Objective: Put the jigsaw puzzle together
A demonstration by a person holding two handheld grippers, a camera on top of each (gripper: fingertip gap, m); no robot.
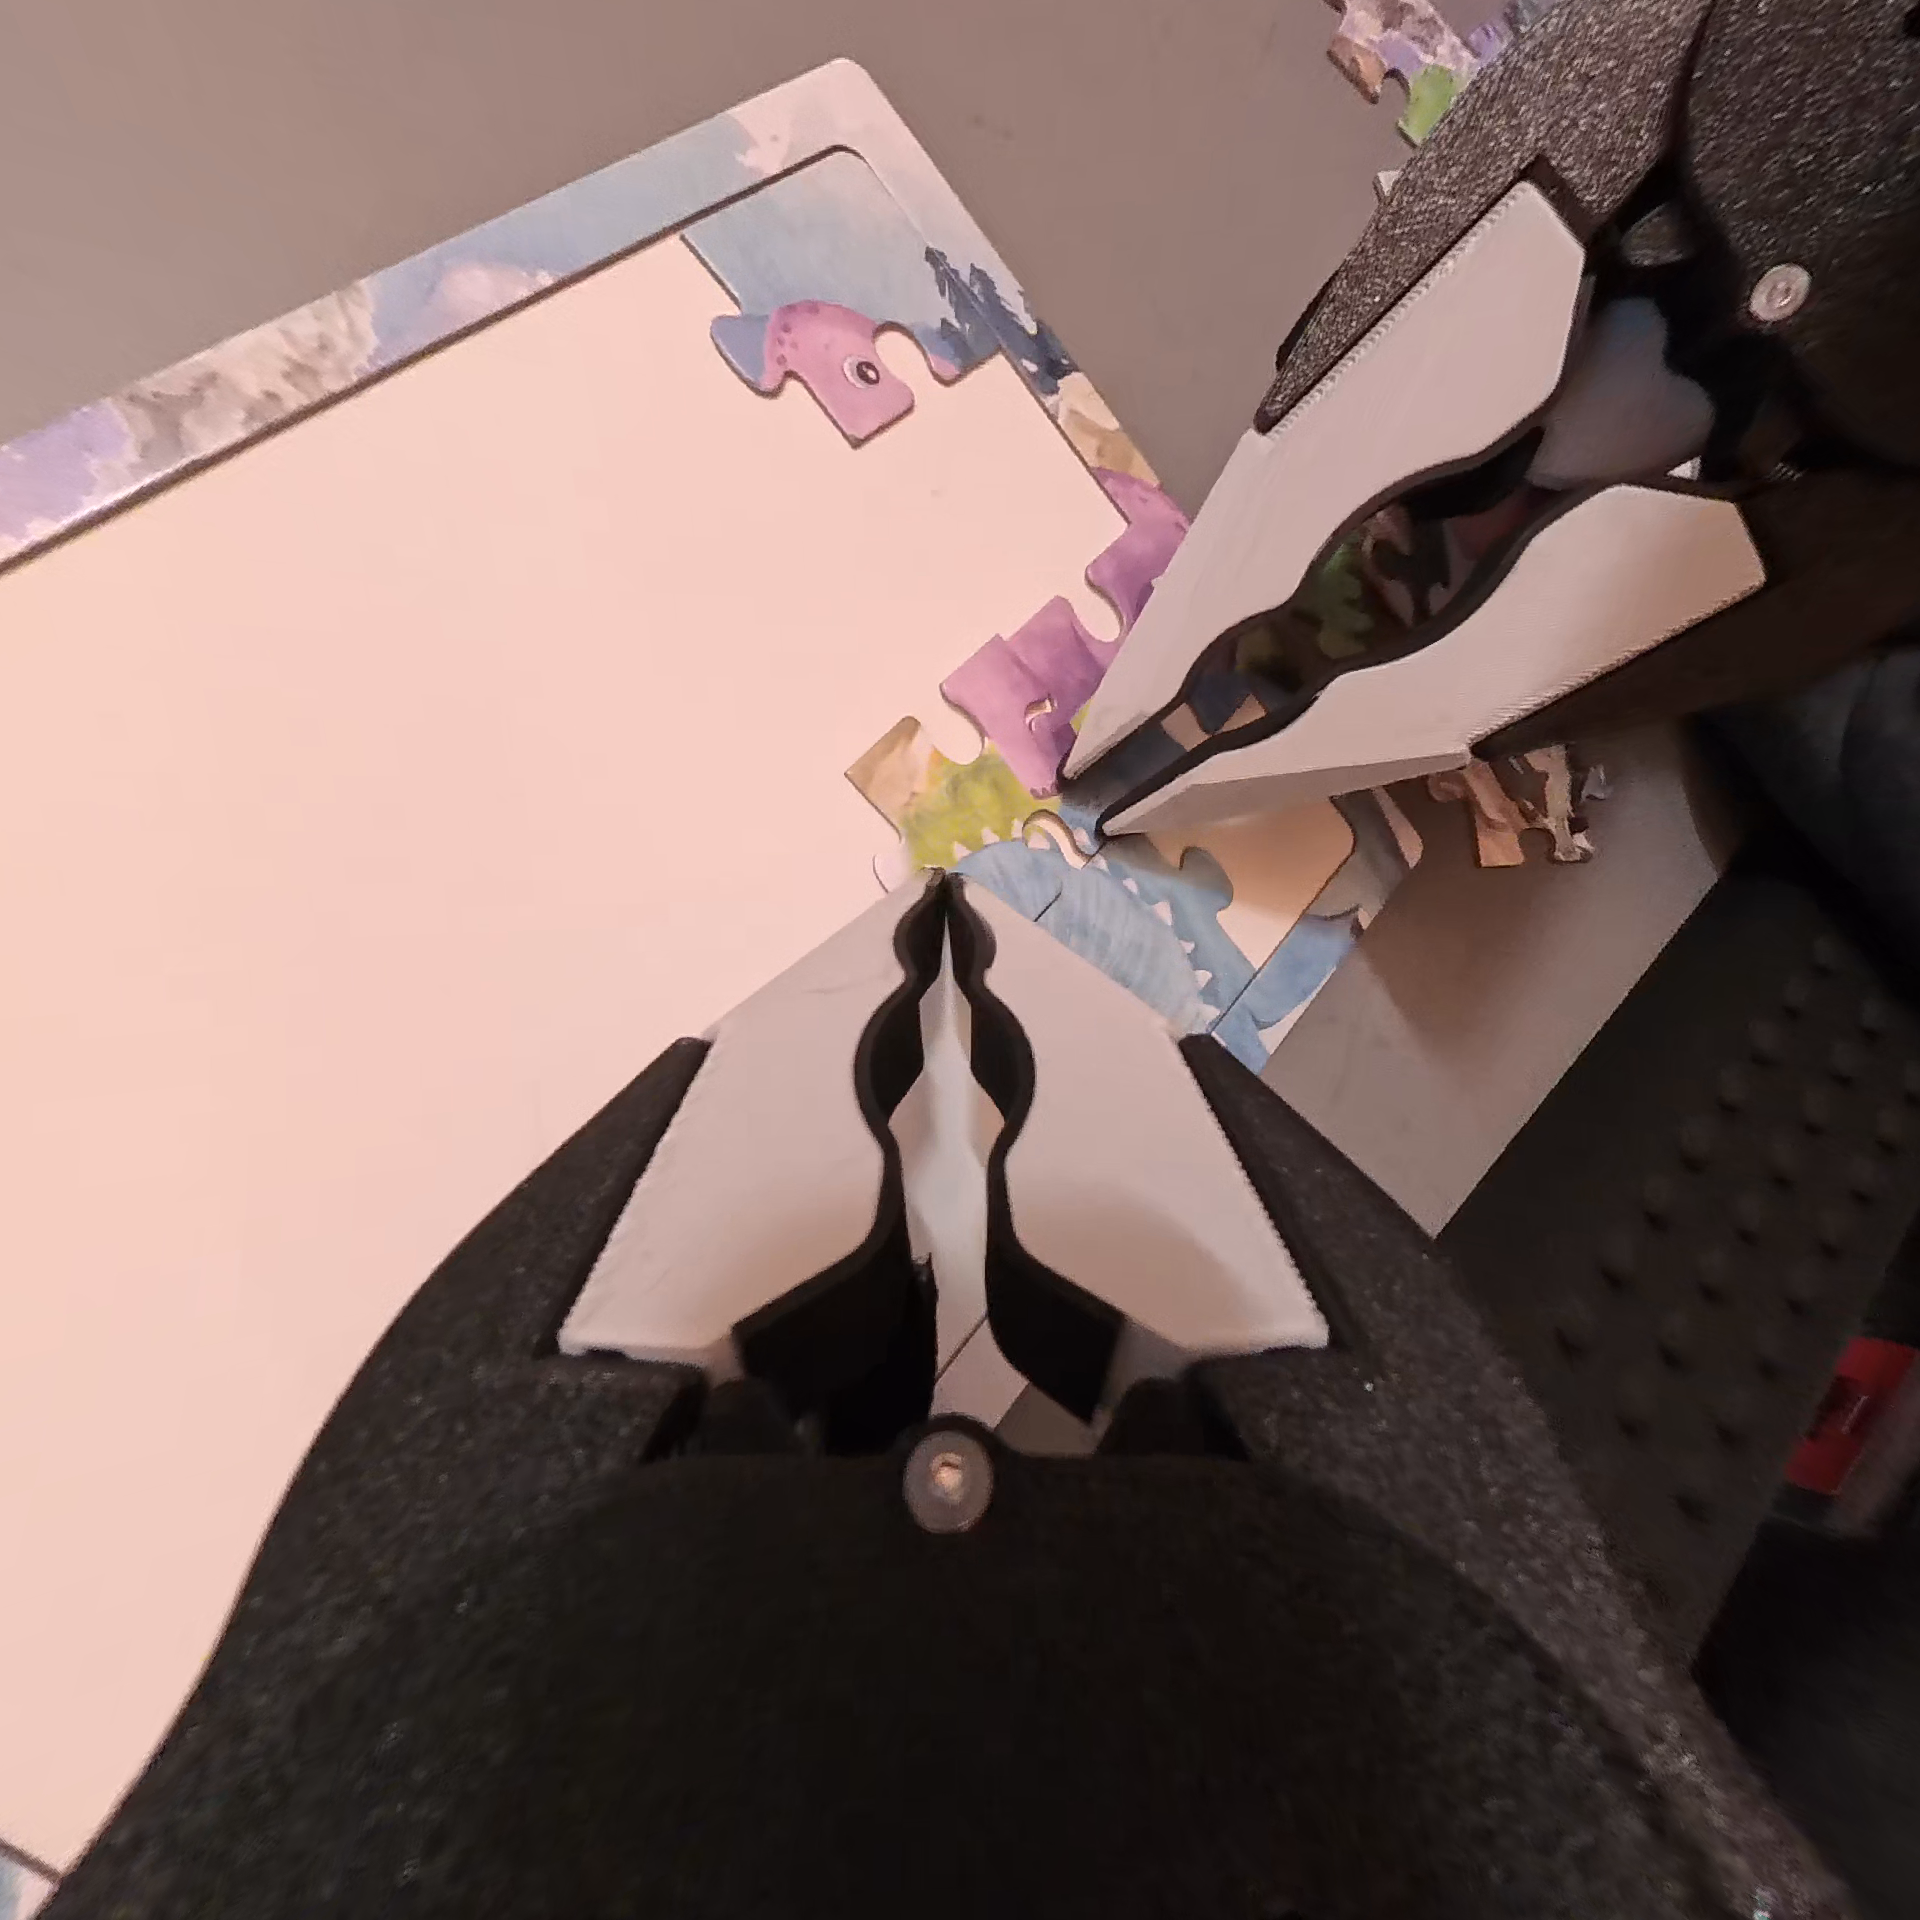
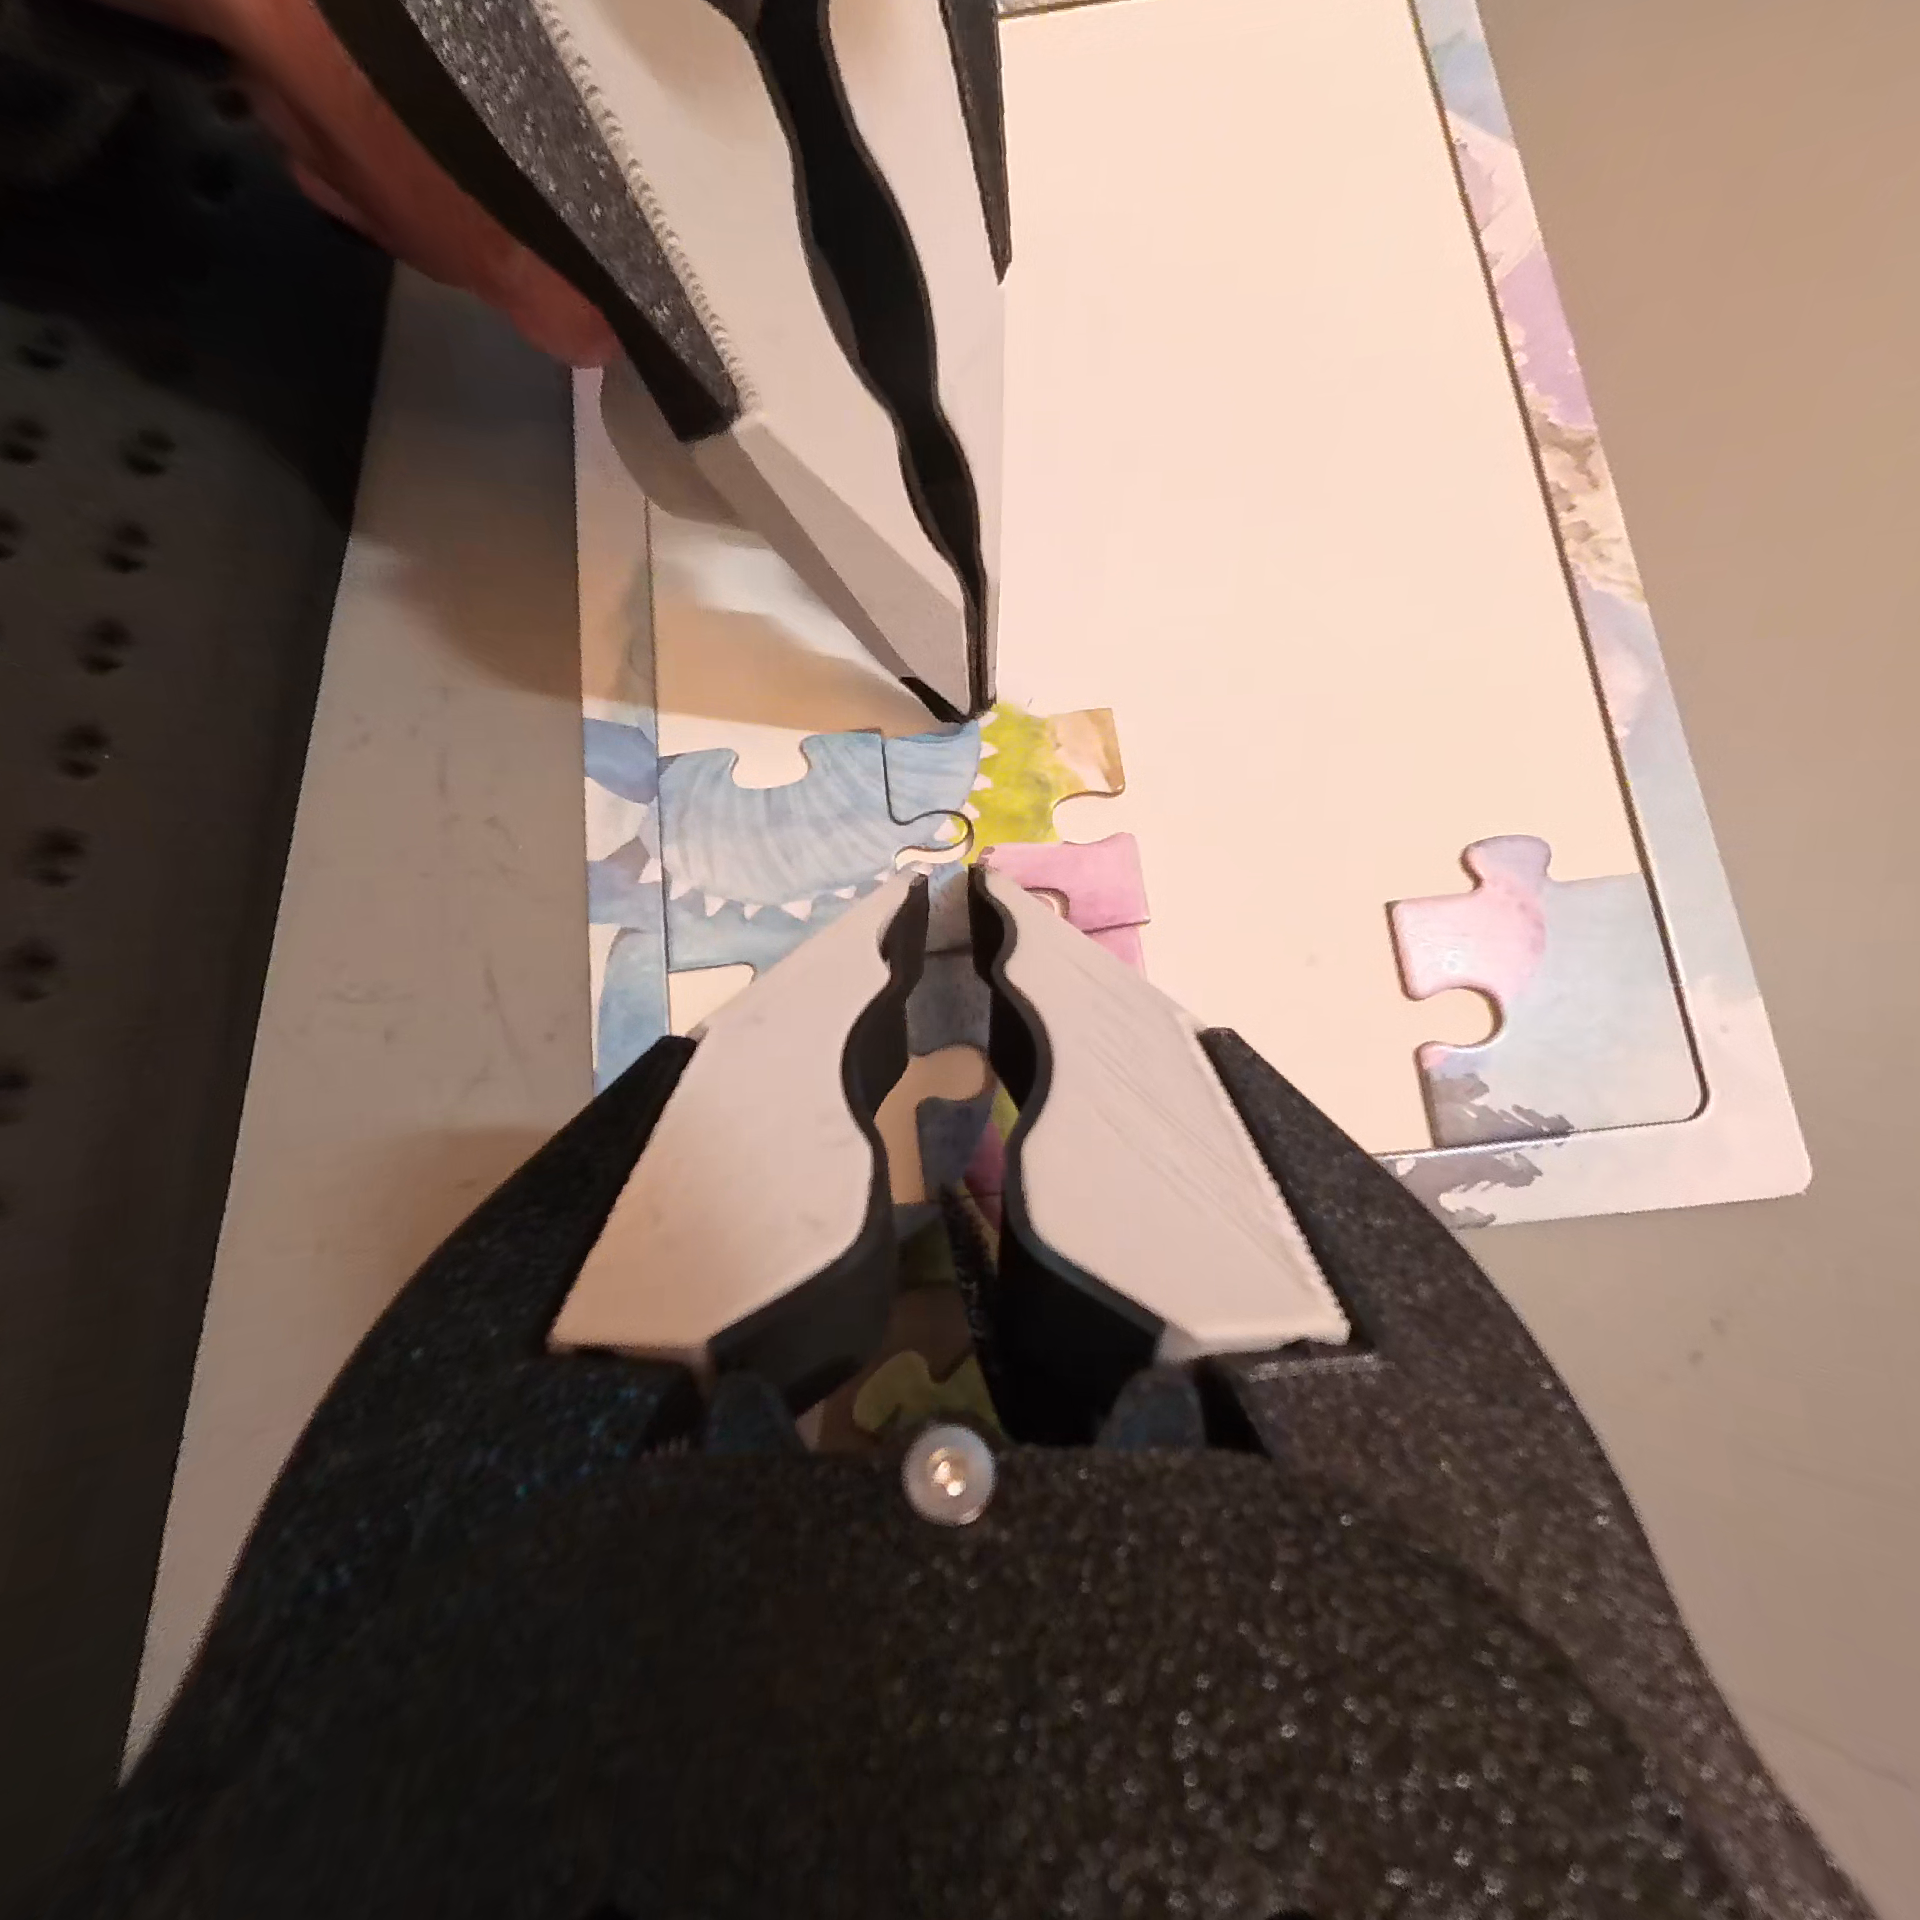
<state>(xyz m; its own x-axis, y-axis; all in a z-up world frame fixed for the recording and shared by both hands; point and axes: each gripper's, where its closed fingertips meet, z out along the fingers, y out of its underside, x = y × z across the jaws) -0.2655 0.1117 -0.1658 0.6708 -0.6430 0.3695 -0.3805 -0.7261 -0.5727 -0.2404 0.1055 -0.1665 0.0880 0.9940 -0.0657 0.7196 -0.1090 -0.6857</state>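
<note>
Jigsaw puzzle (image 2: 935, 800): clenched left gripper (image 1: 940, 881) and slightly parted right gripper (image 2: 948, 878) tip down, pressing it.

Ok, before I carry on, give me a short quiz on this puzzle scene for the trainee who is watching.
1. True or false: the left gripper has its jaws spread wide.
2. Where does the purple dinosaur-head puzzle piece lie? A: in a corner of the white cardboard puzzle tray, apart from the cluster of joined pieces. B: held in the right gripper. C: stacked on that cluster.
3. Fill in: most of the tray's floor is ____ (filled or bare).

Key: 1 false, its tips meet. 2 A. 3 bare.
</note>
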